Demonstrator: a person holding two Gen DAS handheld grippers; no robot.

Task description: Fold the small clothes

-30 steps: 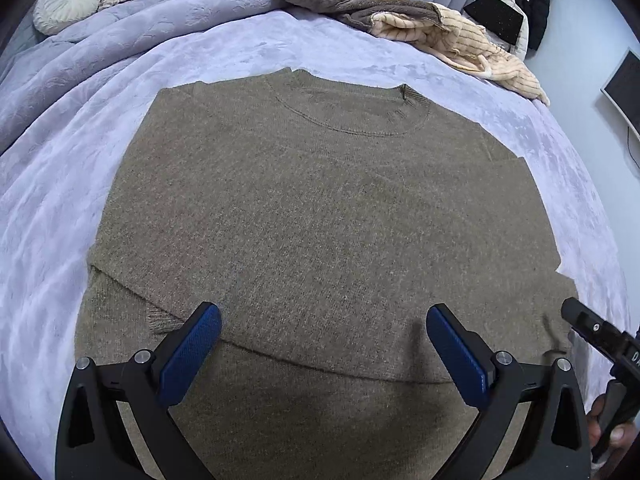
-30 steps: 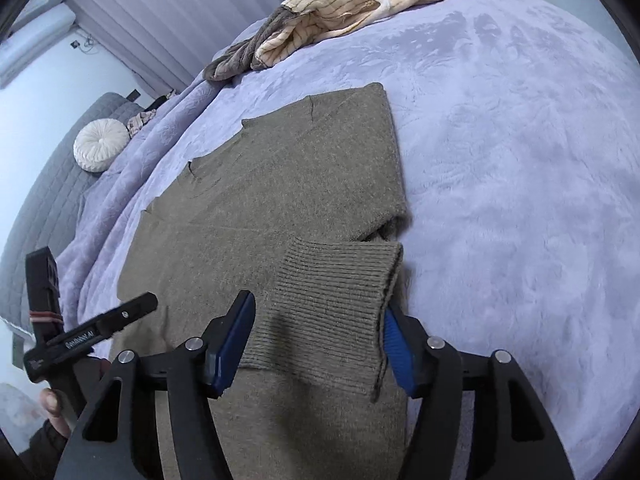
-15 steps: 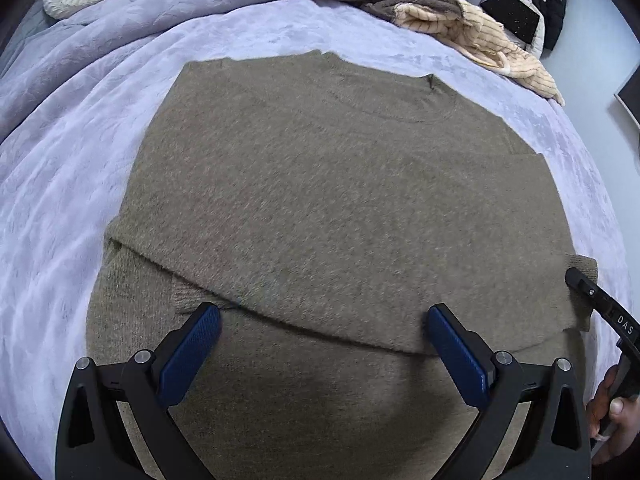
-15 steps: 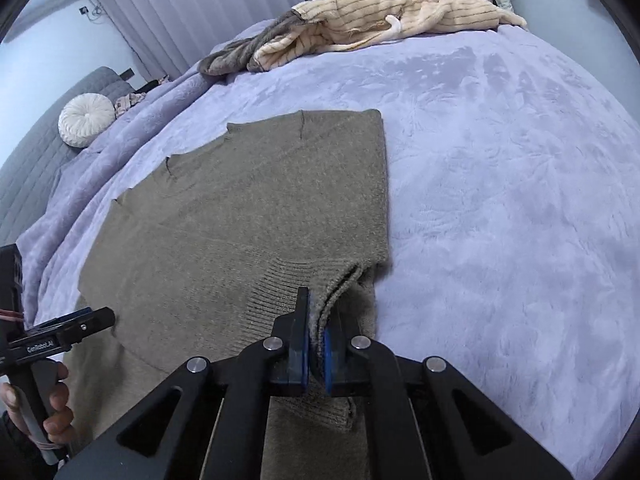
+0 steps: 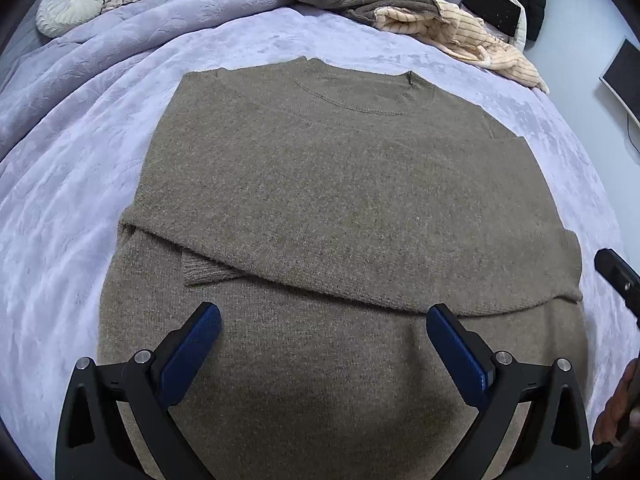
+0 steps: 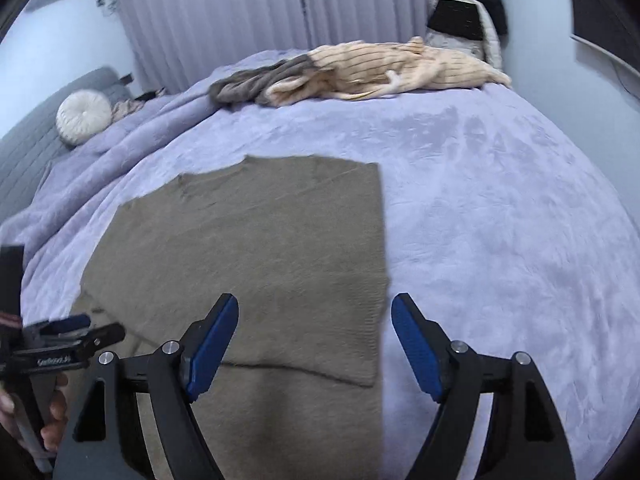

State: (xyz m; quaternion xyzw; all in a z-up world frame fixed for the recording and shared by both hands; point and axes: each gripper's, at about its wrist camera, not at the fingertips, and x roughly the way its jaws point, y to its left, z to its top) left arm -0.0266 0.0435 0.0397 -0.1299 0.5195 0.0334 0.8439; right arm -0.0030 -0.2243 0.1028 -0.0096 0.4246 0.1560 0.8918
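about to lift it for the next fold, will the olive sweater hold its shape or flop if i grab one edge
Probably floppy: the olive sweater is soft knit, lying limp with its sleeves folded across its body. Lifted by one edge, those sleeves may slide open. It looks thick, so likely weighty enough to sag; gripping with both the left gripper and right gripper seems safer.

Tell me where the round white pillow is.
The round white pillow lies at the far left in both views, beyond the lavender blanket, against grey upholstery.
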